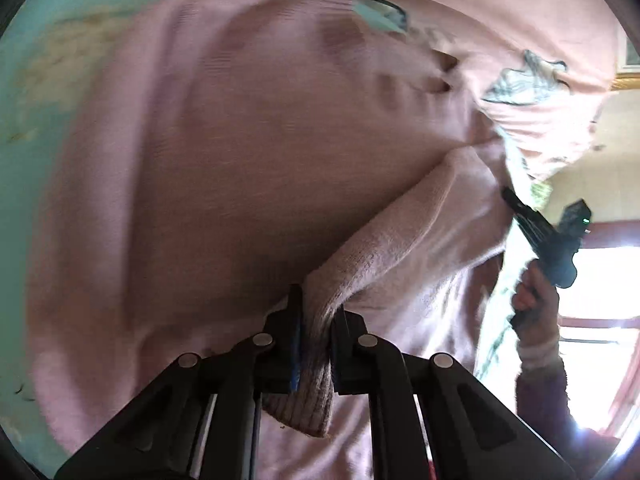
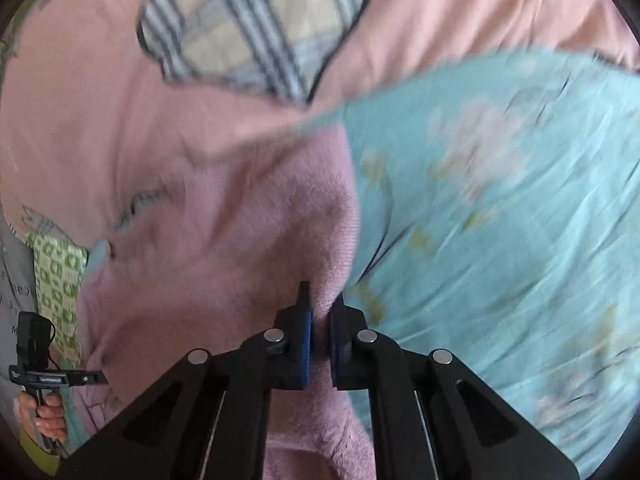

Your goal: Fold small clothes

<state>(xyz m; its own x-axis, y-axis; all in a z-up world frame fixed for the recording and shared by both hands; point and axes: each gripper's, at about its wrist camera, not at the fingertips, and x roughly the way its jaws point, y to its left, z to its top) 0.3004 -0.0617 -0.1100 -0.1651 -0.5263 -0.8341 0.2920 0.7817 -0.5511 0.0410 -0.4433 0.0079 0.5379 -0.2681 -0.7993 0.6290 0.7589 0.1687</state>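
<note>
A small pink knit sweater [image 1: 248, 152] hangs stretched between both grippers above the bed. My left gripper [image 1: 318, 316] is shut on a ribbed edge of the sweater [image 1: 316, 384], which passes between the jaws. My right gripper [image 2: 320, 304] is shut on another pink edge of the sweater [image 2: 280, 216]. In the left wrist view the right gripper [image 1: 540, 228] shows at the right, held in a hand at the sweater's far edge. In the right wrist view the left gripper [image 2: 40, 364] shows at the lower left, held in a hand.
A turquoise floral sheet [image 2: 500, 220] covers the bed to the right. A pink quilt [image 2: 460, 16] with a plaid heart patch [image 2: 256, 28] lies behind. A bright window [image 1: 600, 280] is at the right in the left wrist view.
</note>
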